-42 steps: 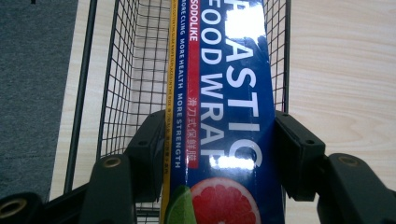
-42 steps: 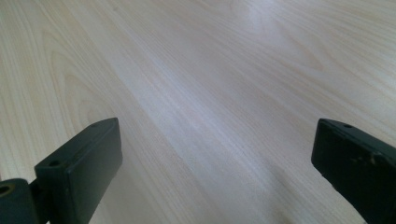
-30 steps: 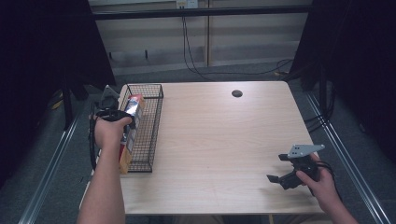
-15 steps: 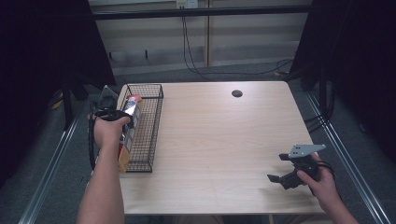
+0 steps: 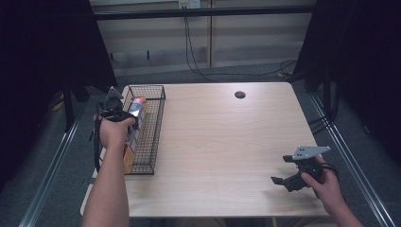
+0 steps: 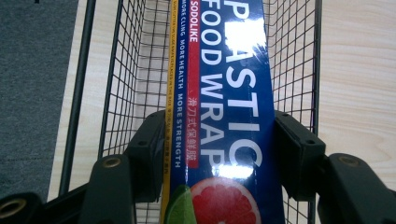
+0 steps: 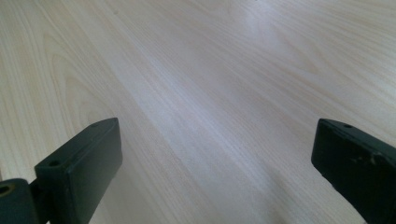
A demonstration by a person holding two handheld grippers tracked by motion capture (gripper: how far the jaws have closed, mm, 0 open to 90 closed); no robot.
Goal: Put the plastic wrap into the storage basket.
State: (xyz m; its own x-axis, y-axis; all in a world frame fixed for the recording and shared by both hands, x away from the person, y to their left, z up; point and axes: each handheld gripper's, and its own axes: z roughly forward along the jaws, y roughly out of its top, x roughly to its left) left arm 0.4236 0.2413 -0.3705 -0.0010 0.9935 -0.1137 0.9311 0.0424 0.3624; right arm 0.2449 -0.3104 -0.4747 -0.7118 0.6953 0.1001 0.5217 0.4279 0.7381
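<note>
A long blue plastic wrap box with a grapefruit picture lies lengthwise in a black wire basket at the table's left edge. My left gripper is shut on the box, one jaw pressed to each long side. In the high view the left gripper sits over the basket with the box under the hand. My right gripper rests low at the table's front right, its jaws wide open over bare wood. The right gripper has nothing between its jaws.
The pale wooden table has a round black cable hole at the back. Metal rails run along both sides on a grey floor. Cables hang down the wall behind the table.
</note>
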